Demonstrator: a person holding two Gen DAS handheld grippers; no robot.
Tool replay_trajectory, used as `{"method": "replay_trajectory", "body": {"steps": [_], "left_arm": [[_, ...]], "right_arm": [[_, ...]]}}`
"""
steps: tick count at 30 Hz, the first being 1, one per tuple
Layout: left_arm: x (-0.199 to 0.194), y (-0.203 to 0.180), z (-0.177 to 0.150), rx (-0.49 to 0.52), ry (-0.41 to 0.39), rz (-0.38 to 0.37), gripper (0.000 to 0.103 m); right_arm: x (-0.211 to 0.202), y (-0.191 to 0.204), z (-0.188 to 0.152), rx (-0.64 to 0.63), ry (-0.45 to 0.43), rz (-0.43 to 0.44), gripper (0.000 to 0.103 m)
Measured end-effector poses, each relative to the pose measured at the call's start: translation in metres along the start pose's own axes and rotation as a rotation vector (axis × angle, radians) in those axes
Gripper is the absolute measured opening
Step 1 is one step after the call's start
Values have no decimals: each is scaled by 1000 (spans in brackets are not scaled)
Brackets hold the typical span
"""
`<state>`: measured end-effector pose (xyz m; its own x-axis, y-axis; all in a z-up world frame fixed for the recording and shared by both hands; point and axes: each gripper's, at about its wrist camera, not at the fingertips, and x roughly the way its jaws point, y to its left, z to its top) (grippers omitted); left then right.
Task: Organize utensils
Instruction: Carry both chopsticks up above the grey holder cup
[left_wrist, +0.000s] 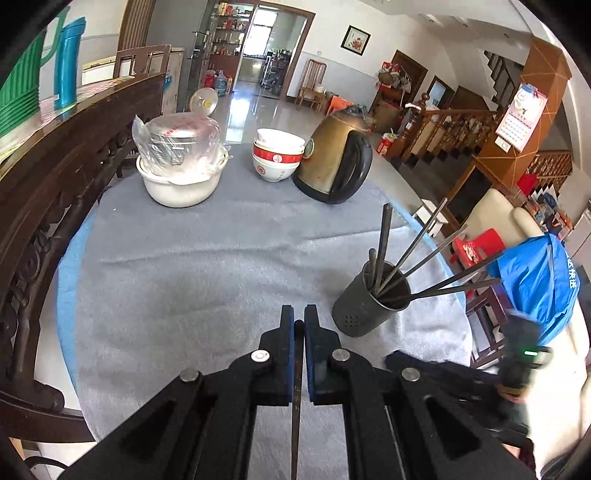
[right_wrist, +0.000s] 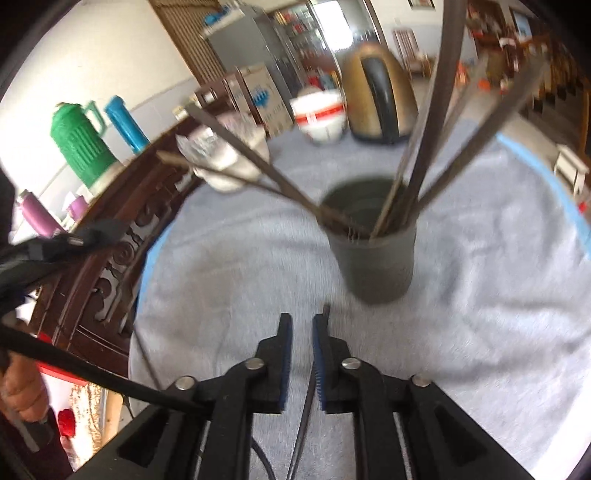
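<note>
A dark metal holder (left_wrist: 365, 314) stands on the grey cloth at the right, with several dark chopsticks (left_wrist: 413, 247) fanning out of it. My left gripper (left_wrist: 299, 314) is raised over the cloth left of the holder, shut on one dark chopstick (left_wrist: 297, 406) that runs back between its pads. In the right wrist view the holder (right_wrist: 373, 266) is just beyond my right gripper (right_wrist: 303, 321). Its jaws stand slightly apart; a thin chopstick (right_wrist: 303, 432) lies between them along the right pad, and the left pad is clear of it. The left gripper (right_wrist: 107, 227) shows blurred at far left.
At the back of the round table stand a brass-coloured kettle (left_wrist: 332, 162), stacked red-and-white bowls (left_wrist: 277, 155) and a white basin (left_wrist: 177, 188) holding a plastic-wrapped pot. Carved dark wooden furniture (left_wrist: 55, 184) borders the left. The grey cloth (left_wrist: 184, 277) is bare in the middle.
</note>
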<state>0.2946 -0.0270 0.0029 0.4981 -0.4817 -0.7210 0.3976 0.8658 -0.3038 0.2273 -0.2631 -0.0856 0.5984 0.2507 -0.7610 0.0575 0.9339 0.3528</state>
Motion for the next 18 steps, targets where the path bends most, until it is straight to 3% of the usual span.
{"method": "replay_trajectory", "body": {"steps": [2, 11, 13, 15, 16, 18], "left_arm": [[-6, -1, -3, 10, -13, -1, 5], [-32, 1, -13, 26, -71, -9, 5], [-34, 1, -15, 31, -77, -14, 5], [-35, 1, -15, 33, -79, -17, 5], [-36, 1, -16, 35, -81, -17, 5], [-38, 1, -16, 37, -85, -14, 5]], "right_arm": [[16, -1, -1, 14, 41, -16, 35], [83, 11, 2, -32, 188, -162, 35], [98, 11, 3, -21, 256, -186, 34], [104, 16, 4, -54, 243, -222, 25], [106, 17, 3, -72, 240, -240, 12], [109, 17, 1, -83, 242, -217, 7]]}}
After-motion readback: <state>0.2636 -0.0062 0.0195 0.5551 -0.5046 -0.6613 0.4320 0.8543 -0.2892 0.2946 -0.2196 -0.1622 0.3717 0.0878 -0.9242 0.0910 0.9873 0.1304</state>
